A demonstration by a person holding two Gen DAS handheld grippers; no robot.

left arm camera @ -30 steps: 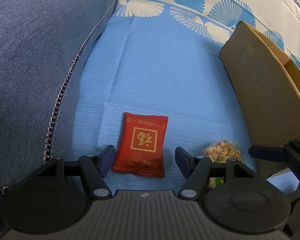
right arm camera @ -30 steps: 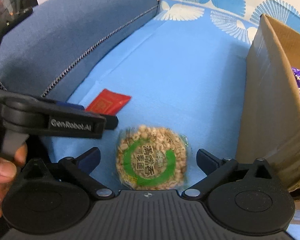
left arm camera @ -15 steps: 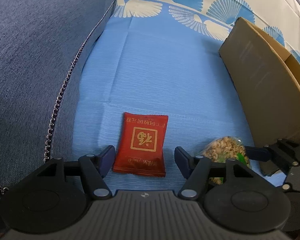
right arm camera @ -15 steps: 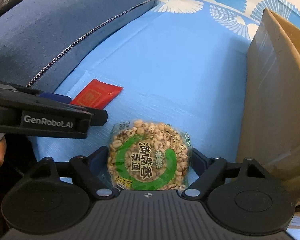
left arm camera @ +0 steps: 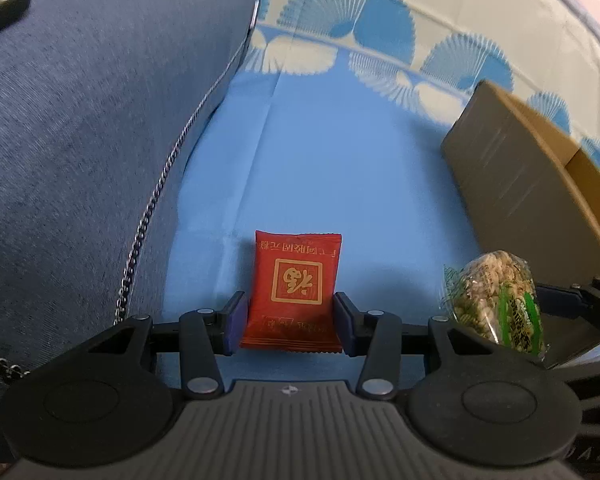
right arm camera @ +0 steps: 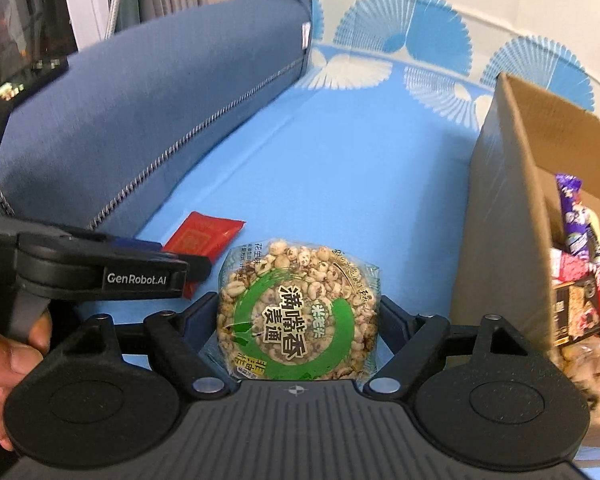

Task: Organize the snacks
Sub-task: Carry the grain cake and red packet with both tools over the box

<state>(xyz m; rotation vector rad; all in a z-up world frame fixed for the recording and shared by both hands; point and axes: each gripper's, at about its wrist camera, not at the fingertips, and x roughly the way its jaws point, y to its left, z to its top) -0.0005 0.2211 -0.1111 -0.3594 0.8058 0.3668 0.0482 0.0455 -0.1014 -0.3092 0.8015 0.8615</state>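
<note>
Between the two blue-padded fingers of the left claw (left arm camera: 288, 322) sits a flat red foil snack packet with a gold square emblem (left arm camera: 294, 290), both pads pressed against its long edges, so the left claw is clenched on it; the packet's far end points out over the light blue cloth with white fan patterns (left arm camera: 320, 160), and whether it touches the cloth I cannot tell. Just to the right, the right claw (right arm camera: 296, 322) is closed around a round puffed-grain cake in clear wrap with a green ring label (right arm camera: 298, 314), its fingers squeezing the wrapper on both sides. From the right wrist view the red packet lies to the left of the grain cake, partly behind the left tool's black arm marked GenRobot.AI (right arm camera: 112, 276), with a hand (right arm camera: 12, 356) gripping that tool at the left edge. An open brown cardboard box (right arm camera: 496, 220) stands on the cloth to the right of both claws, holding assorted colourful wrapped snacks (right arm camera: 580, 280). A dark blue fabric cushion with a metal zipper (left arm camera: 80, 140) lies along the left side.
</note>
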